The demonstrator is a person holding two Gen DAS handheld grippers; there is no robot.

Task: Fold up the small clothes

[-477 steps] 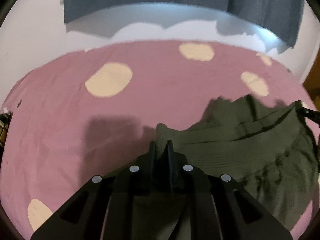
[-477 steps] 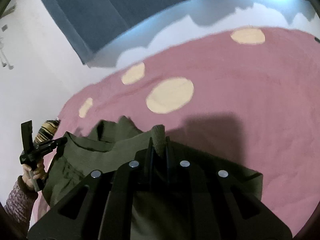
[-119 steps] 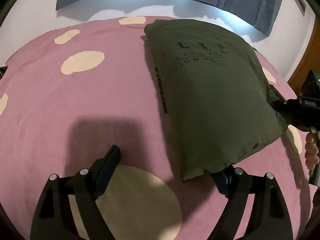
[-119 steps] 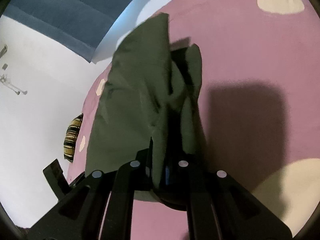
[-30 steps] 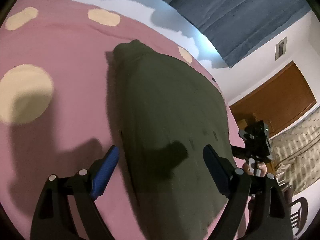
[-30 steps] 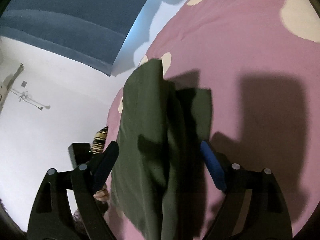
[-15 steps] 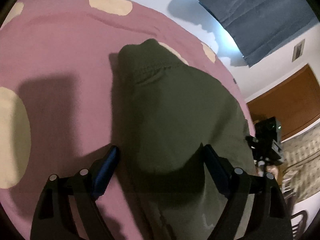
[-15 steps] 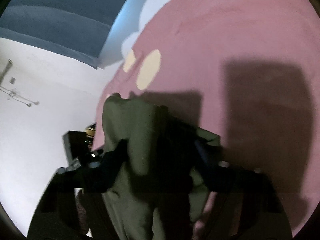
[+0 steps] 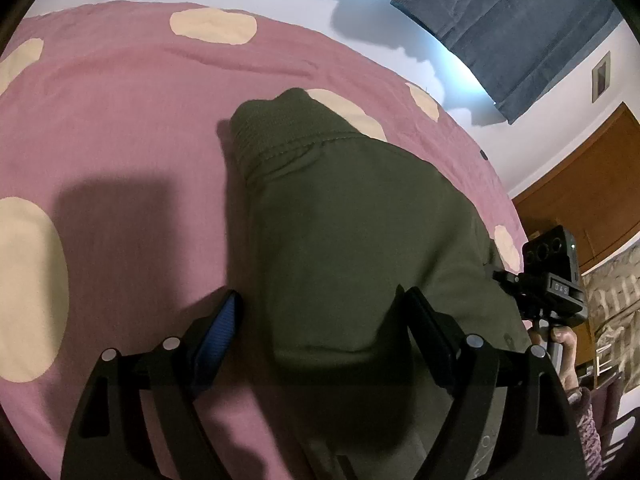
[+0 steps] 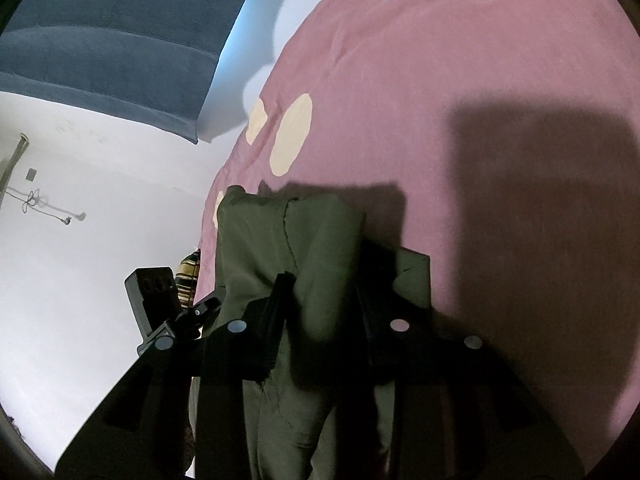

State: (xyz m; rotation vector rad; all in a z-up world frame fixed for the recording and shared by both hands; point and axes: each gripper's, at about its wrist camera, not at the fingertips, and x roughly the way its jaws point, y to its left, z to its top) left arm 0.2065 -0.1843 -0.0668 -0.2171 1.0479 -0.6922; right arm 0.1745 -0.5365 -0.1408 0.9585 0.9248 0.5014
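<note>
A dark olive-green garment lies folded lengthwise on a pink bedsheet with cream dots. Its ribbed hem end points away from me. My left gripper is open, its fingers straddling the near end of the garment, one finger on the sheet at the garment's left edge. In the right wrist view the same garment bunches up between the fingers of my right gripper, which is partly closed around a thick fold without pinching it. The right gripper also shows in the left wrist view.
The pink sheet stretches wide on both sides of the garment. A blue curtain hangs on the white wall behind the bed. A wooden door stands at the right. A striped object lies by the bed's edge.
Both grippers have moved in low over the ends of the garment. The right gripper's fingers have narrowed around a fold. The left gripper stays open.
</note>
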